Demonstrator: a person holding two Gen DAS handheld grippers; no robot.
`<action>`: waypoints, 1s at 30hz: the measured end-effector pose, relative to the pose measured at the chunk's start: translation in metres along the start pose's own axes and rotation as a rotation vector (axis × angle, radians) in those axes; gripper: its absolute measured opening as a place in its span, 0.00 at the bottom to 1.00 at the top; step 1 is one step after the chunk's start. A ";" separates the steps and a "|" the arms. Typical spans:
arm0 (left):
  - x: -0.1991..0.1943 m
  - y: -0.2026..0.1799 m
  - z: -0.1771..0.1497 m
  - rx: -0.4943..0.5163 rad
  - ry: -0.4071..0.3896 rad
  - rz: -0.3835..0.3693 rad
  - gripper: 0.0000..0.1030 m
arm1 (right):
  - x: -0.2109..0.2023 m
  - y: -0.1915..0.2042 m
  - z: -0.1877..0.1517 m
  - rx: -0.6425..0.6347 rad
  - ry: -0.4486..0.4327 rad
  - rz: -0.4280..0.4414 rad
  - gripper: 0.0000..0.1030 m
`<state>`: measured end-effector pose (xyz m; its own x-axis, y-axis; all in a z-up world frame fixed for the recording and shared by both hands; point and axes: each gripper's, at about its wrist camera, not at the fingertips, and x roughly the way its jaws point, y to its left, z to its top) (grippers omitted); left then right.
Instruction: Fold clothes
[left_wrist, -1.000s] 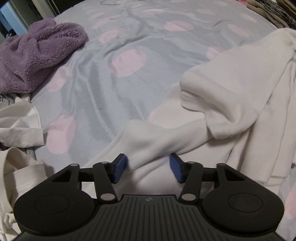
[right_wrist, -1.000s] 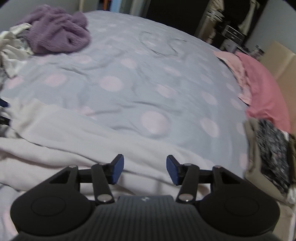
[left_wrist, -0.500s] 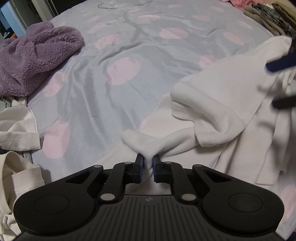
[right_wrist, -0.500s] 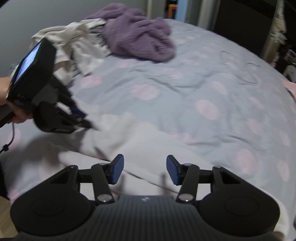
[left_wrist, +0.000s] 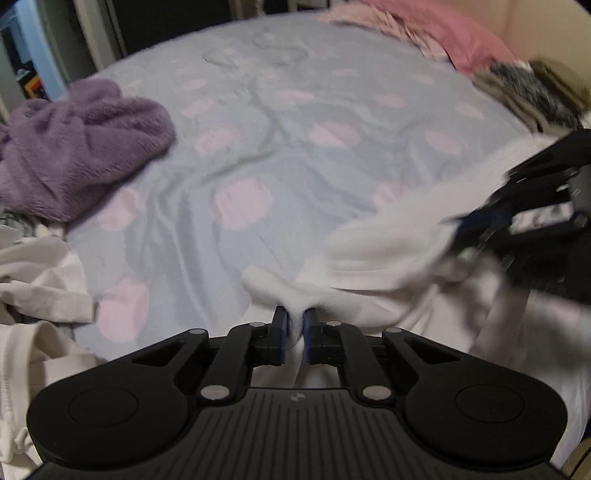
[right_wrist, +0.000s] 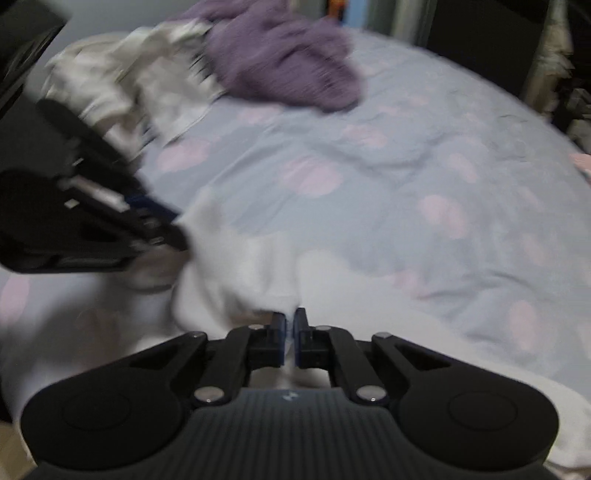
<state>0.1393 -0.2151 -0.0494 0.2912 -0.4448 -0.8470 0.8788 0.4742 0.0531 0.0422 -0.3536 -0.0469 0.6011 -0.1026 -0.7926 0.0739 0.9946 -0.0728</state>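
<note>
White garment (left_wrist: 399, 258), soft fleecy fabric, rumpled, blurred by motion; left wrist view: spread over lower right and centre of frame on grey-blue bedspread (left_wrist: 277, 155) with pink dots. Narrow bunched end of it pinched between blue pads of left gripper (left_wrist: 294, 325) at bottom centre, jaws just closed further, nearly together with fabric between. Puffs out just above fingertips, then runs right toward right gripper (left_wrist: 458, 230) at mid-right edge, touching fabric there. Purple fuzzy garment (left_wrist: 77, 147) at upper left, well apart. Cream clothes (left_wrist: 40, 277) at lower left edge. Pink clothes (left_wrist: 443, 33) at top right.

Right wrist view: white garment (right_wrist: 240, 273) across lower half of frame, heavily blurred. Fold of it clamped in right gripper (right_wrist: 290, 325) at bottom centre, jaws just snapped closed, thin strip of white showing between pads. Left gripper (right_wrist: 162, 218) at mid-left, tips on same garment, up-left of right gripper. Purple fuzzy garment (right_wrist: 288, 70) at top centre, cream clothes (right_wrist: 129, 85) at upper left.
</note>
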 end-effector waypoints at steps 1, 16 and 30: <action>-0.006 0.005 0.002 -0.023 -0.021 0.006 0.06 | -0.010 -0.012 0.000 0.030 -0.021 -0.042 0.04; -0.099 0.084 0.019 -0.317 -0.281 0.150 0.06 | -0.168 -0.202 -0.072 0.525 -0.200 -0.693 0.04; -0.099 0.157 -0.031 -0.480 -0.143 0.362 0.06 | -0.189 -0.289 -0.159 0.635 -0.026 -1.132 0.04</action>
<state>0.2363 -0.0729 0.0261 0.6160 -0.2734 -0.7388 0.4564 0.8882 0.0519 -0.2194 -0.6189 0.0273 -0.0280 -0.8835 -0.4677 0.9056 0.1756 -0.3860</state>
